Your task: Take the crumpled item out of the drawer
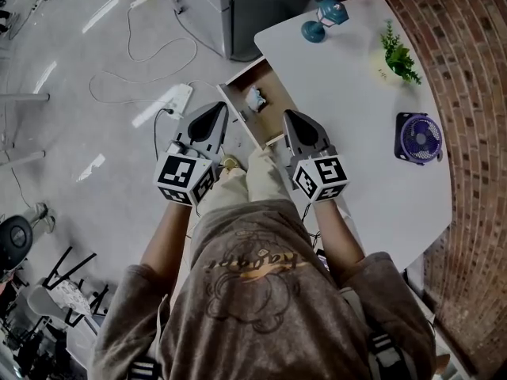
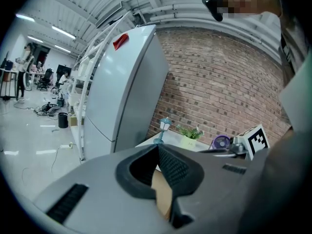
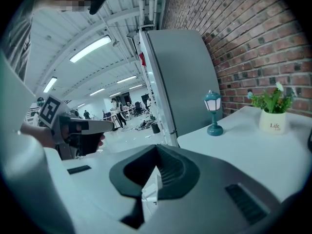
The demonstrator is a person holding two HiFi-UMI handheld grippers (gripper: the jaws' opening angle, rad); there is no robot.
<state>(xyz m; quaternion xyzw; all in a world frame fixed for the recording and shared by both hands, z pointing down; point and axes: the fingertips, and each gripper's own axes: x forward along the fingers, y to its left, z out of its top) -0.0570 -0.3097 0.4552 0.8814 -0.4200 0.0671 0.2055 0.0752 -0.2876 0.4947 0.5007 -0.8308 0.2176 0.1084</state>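
Note:
A wooden drawer (image 1: 240, 114) stands pulled out from the left edge of the white table (image 1: 348, 125). In it lies a small pale crumpled item (image 1: 255, 99). My left gripper (image 1: 217, 111) hovers just left of the drawer, its jaws shut with nothing between them; in the left gripper view its tips (image 2: 157, 146) meet, with brown wood showing below them. My right gripper (image 1: 290, 116) is at the drawer's near right corner, over the table edge, also shut and empty. Its tips (image 3: 156, 146) touch in the right gripper view. Neither gripper touches the item.
On the table stand a blue lamp (image 1: 323, 18), a potted plant (image 1: 398, 55) and a purple fan (image 1: 420, 137). A grey refrigerator (image 1: 253, 6) is behind the drawer. A power strip (image 1: 173, 101) and cables lie on the floor at left. A brick wall (image 1: 471, 77) runs along the right.

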